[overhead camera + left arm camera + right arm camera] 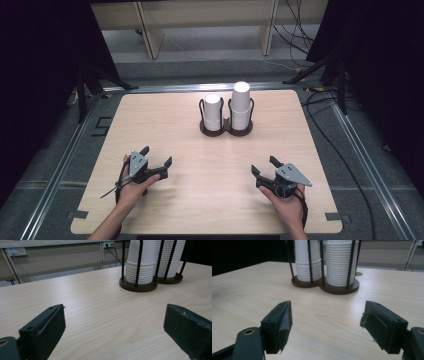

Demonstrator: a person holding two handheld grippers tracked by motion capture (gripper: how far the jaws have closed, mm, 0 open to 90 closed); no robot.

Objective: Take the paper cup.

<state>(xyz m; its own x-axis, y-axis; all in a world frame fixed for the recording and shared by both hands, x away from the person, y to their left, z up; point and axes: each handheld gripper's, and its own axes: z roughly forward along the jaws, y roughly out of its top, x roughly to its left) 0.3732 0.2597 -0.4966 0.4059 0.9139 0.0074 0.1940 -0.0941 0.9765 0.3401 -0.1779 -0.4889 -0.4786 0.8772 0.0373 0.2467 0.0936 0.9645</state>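
Two stacks of white paper cups stand on the wooden surface (pixel 165 120), each in its own ring of one dark double holder (pixel 226 131) with thin black uprights. One holder, two rings, joined at the base. In the high view the left stack (pixel 213 112) is the shorter and the right stack (pixel 240 106) rises higher; both sit toward the far middle of the surface, touching nothing else.

Two grippers rest near the close edge, one in each hand, well apart from each other and from the cups. On the left gripper (pixel 158 155) the fingers (pixel 47 327) stand wide with nothing but bare wood between them. On the right gripper (pixel 263 165) the fingers (pixel 280 320) are likewise spread and hold nothing. Both grippers point toward the holder, which shows ahead of them in both gripper views.
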